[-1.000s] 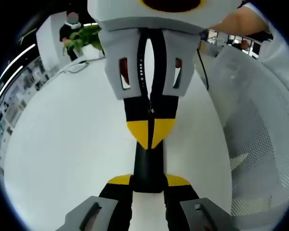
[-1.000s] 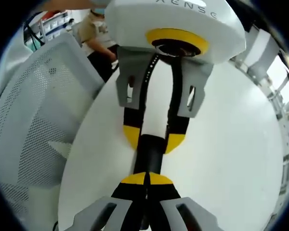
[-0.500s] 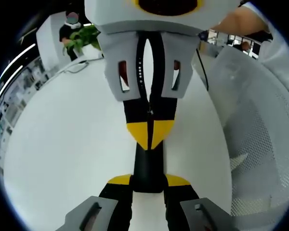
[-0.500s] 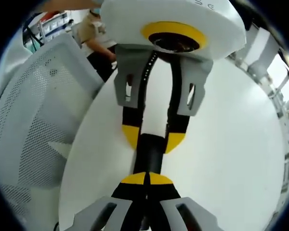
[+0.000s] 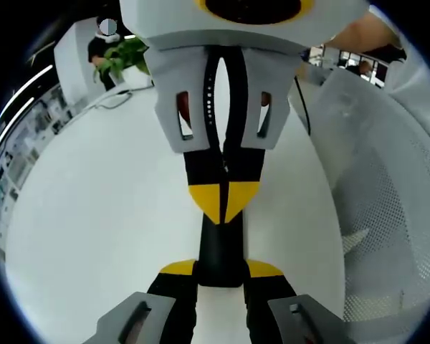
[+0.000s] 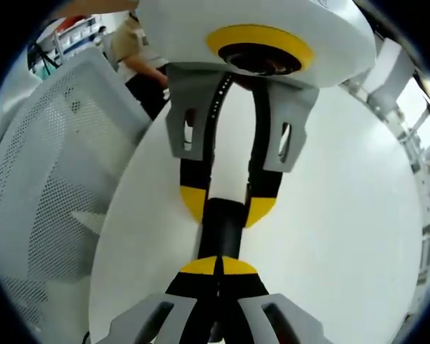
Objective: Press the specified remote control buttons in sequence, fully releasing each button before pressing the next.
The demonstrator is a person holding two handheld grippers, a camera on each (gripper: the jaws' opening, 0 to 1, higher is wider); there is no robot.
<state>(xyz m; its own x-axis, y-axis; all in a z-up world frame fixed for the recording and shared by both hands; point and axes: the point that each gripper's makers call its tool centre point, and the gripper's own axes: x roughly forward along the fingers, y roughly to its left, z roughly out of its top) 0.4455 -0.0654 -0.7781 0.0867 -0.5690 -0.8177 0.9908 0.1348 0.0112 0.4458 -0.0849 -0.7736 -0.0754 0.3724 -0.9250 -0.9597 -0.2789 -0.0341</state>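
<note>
A black remote control (image 5: 221, 244) stands lengthwise between the two grippers over the white table (image 5: 93, 215). My left gripper (image 5: 221, 269) is shut on its near end, one yellow-tipped jaw on each side. The right gripper (image 5: 223, 202) reaches in from the top of the left gripper view, jaws shut, its yellow tips resting on the remote's far part. In the right gripper view, my right gripper (image 6: 218, 266) is shut with its tips together on the remote (image 6: 222, 231). Beyond it, the left gripper (image 6: 227, 206) clamps the remote from both sides. The buttons are hidden.
A white mesh chair (image 5: 387, 215) stands by the table's edge, also seen as the chair (image 6: 43, 201) in the right gripper view. A green plant (image 5: 125, 57) sits at the far end. A person (image 6: 140, 50) stands behind the chair.
The opposite gripper's body looms slightly larger in each view, so the hands have shifted a little. The holds on the remote are unchanged.
</note>
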